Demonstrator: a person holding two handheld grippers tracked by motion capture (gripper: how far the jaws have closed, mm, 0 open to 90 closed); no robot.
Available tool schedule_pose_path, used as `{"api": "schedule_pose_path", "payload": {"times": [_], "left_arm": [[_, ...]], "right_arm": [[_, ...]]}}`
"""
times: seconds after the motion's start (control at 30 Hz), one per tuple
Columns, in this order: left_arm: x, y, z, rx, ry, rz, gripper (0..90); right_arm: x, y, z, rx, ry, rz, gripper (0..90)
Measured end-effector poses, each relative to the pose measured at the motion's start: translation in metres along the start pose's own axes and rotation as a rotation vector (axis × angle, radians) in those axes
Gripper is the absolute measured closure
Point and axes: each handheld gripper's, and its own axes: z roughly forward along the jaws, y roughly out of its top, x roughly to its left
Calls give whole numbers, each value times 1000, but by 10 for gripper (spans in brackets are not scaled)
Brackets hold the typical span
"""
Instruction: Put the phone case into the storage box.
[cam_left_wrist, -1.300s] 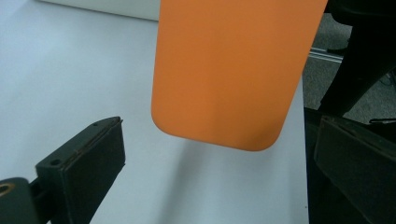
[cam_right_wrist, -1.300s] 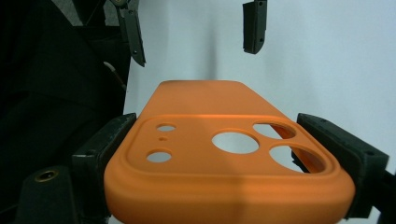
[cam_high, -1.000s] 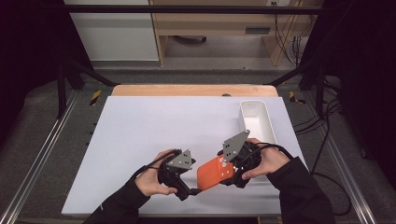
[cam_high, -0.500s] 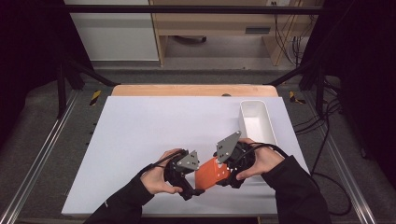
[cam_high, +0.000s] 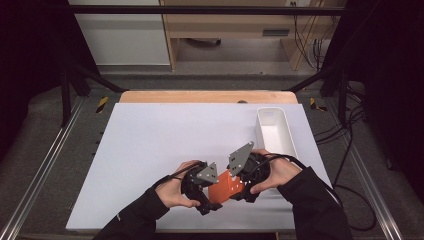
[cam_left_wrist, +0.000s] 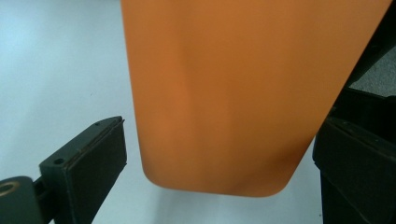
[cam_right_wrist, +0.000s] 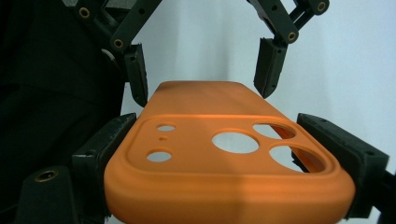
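No legible text, label, brand or number is shown in any view. The orange phone case (cam_right_wrist: 224, 163) is seen to carry cut-outs, no lettering.

Both forearms entering from 6 o'clock and converging near the table's front edge, left gripper (cam_high: 212, 192) pointing toward 3 o'clock with its 2 jaws spread apart, right gripper (cam_high: 239, 186) facing it toward 9 o'clock, jaws clamped tight.

Matt orange rubbery phone case (cam_right_wrist: 224, 158), glossy white plastic bin (cam_high: 274, 131)
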Motion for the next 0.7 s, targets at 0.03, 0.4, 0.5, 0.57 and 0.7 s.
{"api": "schedule_pose_path", "payload": {"times": [0.03,0.4,0.5,0.57,0.7], "left_arm": [[0,1,1,1,-3,1,25],[-1,8,7,29,-6,7,35],[1,9,9,41,-6,6,43],[1,9,9,40,-6,1,50],[1,11,11,64,-5,14,66]], "right_arm": [[0,0,1,0,3,-2,156],[1,0,3,13,4,-7,156],[1,0,3,15,9,-6,156],[1,1,4,18,8,-5,156],[1,1,6,25,12,-16,156]]}}
